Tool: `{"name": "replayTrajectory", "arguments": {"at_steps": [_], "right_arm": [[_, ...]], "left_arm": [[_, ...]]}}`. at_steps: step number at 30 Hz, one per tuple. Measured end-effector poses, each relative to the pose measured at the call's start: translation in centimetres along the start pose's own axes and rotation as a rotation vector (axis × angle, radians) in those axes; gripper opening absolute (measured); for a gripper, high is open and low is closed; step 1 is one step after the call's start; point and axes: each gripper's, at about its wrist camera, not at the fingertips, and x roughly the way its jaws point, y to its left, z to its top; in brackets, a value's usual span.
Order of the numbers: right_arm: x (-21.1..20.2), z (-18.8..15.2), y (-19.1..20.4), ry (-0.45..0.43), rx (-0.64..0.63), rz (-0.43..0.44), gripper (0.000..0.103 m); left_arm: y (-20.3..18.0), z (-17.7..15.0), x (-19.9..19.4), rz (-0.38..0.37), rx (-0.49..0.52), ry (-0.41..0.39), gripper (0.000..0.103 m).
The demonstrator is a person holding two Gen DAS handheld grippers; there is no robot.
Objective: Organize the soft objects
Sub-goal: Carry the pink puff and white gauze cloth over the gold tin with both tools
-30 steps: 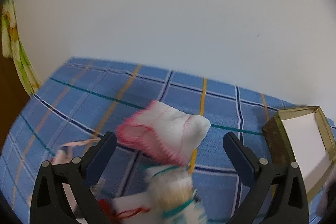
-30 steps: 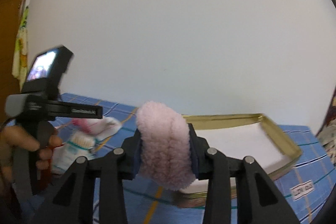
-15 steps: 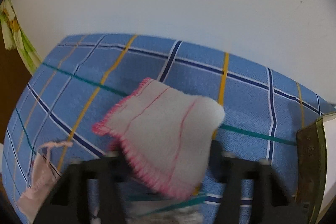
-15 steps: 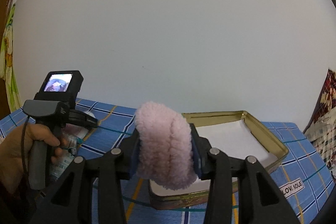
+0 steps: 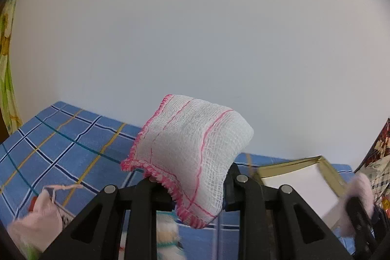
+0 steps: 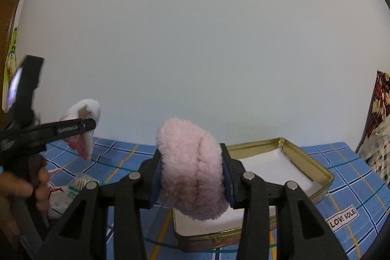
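My left gripper (image 5: pixel 192 183) is shut on a folded white gauze cloth with pink stitching (image 5: pixel 192 145) and holds it in the air above the blue checked tablecloth (image 5: pixel 61 148). It also shows at the left of the right wrist view (image 6: pixel 82 123). My right gripper (image 6: pixel 191 177) is shut on a fluffy pink scrunchie (image 6: pixel 192 167), held just in front of the open gold tin (image 6: pixel 316 169) with a white lining.
A pink drawstring pouch (image 5: pixel 36 223) and a bundle of cotton swabs (image 6: pixel 81 180) lie on the cloth at the left. A label reading LOVE SOLE (image 6: pixel 342 217) lies by the tin. A patterned fabric (image 6: pixel 380 113) hangs at the right edge. A white wall is behind.
My left gripper closed on the gauze cloth and lifted it off the table. My right gripper kept hold of the scrunchie and shifted a little toward the tin.
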Motion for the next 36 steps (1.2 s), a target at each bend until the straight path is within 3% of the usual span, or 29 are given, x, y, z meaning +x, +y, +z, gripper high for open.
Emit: {"name": "replayTrajectory", "arguments": {"at_steps": [4, 8, 12, 16, 22, 36], "right_arm": [[-0.3, 0.3, -0.7, -0.029, 0.008, -0.01, 0.042], [-1.4, 0.6, -1.9, -0.078, 0.011, -0.003, 0.042], [-1.8, -0.3, -3.5, -0.107, -0.05, -0.043, 0.042], [-1.0, -0.6, -5.6, -0.069, -0.028, -0.056, 0.042], [-0.6, 0.0, -7.3, -0.072, 0.0, -0.088, 0.042], [-0.6, 0.3, -11.2, -0.078, -0.01, -0.175, 0.042]], "left_arm": [[-2.2, -1.8, -1.5, 0.041, 0.001, -0.025, 0.027], [-4.0, -3.4, -2.4, 0.013, -0.019, -0.006, 0.027], [-6.9, -5.0, -2.7, 0.076, 0.074, -0.016, 0.027], [-8.7, -5.6, -2.4, 0.083, 0.111, -0.01, 0.027], [-8.4, -5.8, -0.3, 0.097, 0.133, 0.001, 0.027], [-11.7, -6.9, -1.8, 0.067, 0.159, -0.001, 0.027]]}}
